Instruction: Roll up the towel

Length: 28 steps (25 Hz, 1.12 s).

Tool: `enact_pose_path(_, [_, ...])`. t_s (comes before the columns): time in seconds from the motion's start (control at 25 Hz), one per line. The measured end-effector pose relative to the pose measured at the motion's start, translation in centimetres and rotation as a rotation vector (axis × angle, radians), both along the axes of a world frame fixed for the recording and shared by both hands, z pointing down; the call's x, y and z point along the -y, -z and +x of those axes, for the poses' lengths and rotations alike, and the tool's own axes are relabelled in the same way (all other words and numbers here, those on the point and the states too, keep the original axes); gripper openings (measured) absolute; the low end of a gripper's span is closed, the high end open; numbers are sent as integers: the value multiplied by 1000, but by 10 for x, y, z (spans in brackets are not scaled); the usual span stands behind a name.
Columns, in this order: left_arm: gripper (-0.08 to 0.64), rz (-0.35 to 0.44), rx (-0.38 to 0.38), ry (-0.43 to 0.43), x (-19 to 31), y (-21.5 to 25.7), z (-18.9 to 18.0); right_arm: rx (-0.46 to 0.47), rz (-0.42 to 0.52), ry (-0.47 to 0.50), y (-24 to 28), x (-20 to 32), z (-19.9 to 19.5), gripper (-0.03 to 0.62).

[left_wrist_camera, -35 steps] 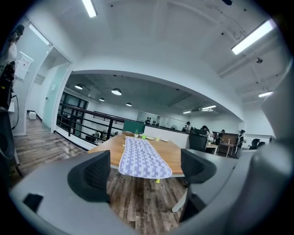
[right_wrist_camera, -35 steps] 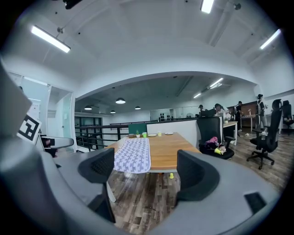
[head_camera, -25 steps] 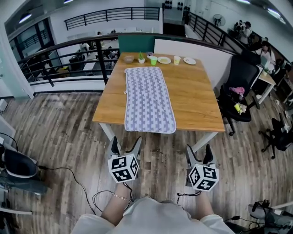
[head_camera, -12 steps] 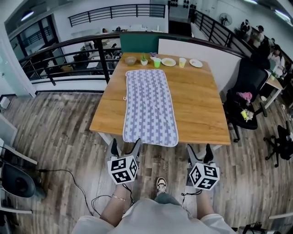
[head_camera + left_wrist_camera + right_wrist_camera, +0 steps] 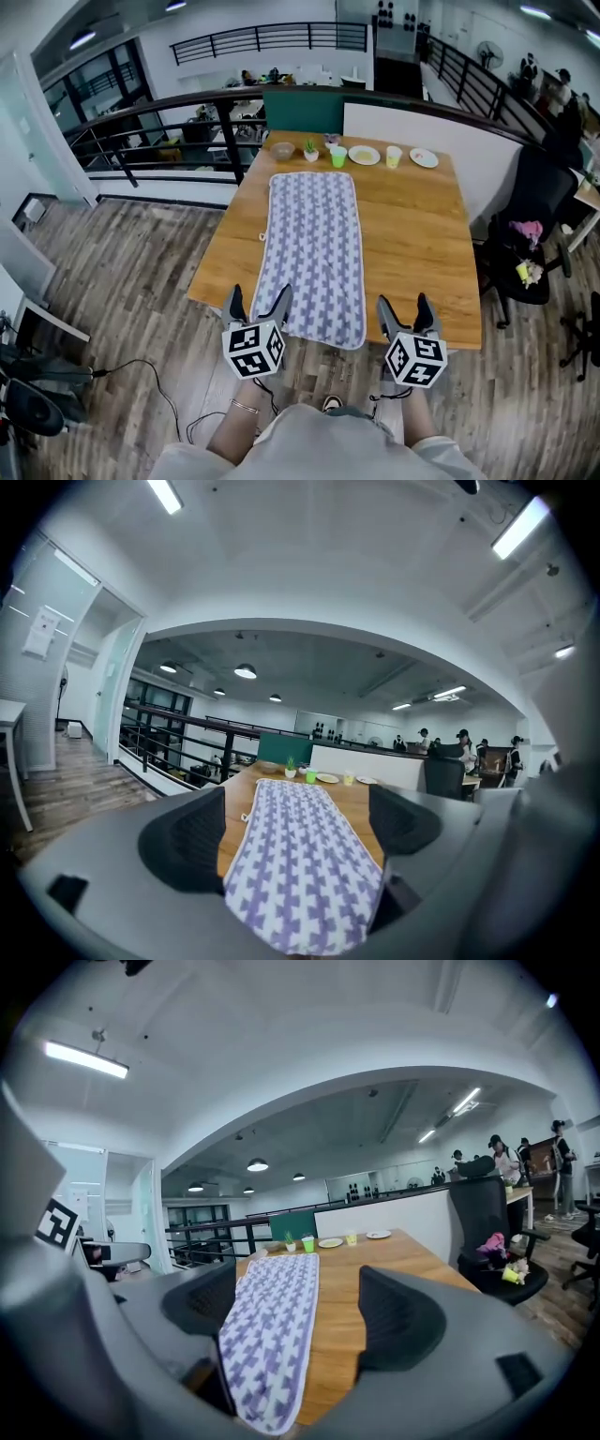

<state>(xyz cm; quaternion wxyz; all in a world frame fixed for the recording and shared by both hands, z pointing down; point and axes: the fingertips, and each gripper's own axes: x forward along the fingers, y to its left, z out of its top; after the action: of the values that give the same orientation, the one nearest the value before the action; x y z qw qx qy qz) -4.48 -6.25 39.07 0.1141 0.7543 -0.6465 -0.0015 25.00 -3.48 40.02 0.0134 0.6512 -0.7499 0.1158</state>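
Towel flat on counter; left tool and right tool — both agape, empty — should pinch the near corners evenly.

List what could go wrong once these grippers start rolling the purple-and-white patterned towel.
1. The purple-and-white patterned towel hangs over the wooden table's near edge; a tug might slide it off.
2. The green plastic cup and small potted plant stand near its far end; the roll could knock them.
3. The open right gripper sits right of the towel's corner, while the open left gripper faces it; the roll may skew.
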Motion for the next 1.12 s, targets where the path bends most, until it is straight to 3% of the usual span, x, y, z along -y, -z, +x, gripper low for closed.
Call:
enact_pose_path(0.48, [483,-61,-4,77,31,-25,-33,5,-69,91,-28,58,-30,413])
enact_pose_path(0.8, [483,-99,5,35,39,-41,-56,-69,-106,135,-36,60,-42,404])
enact_pose_path(1.12, [483,-205,35,-32,23,-82,-91,-153,-236,238,-73,42,-43,385])
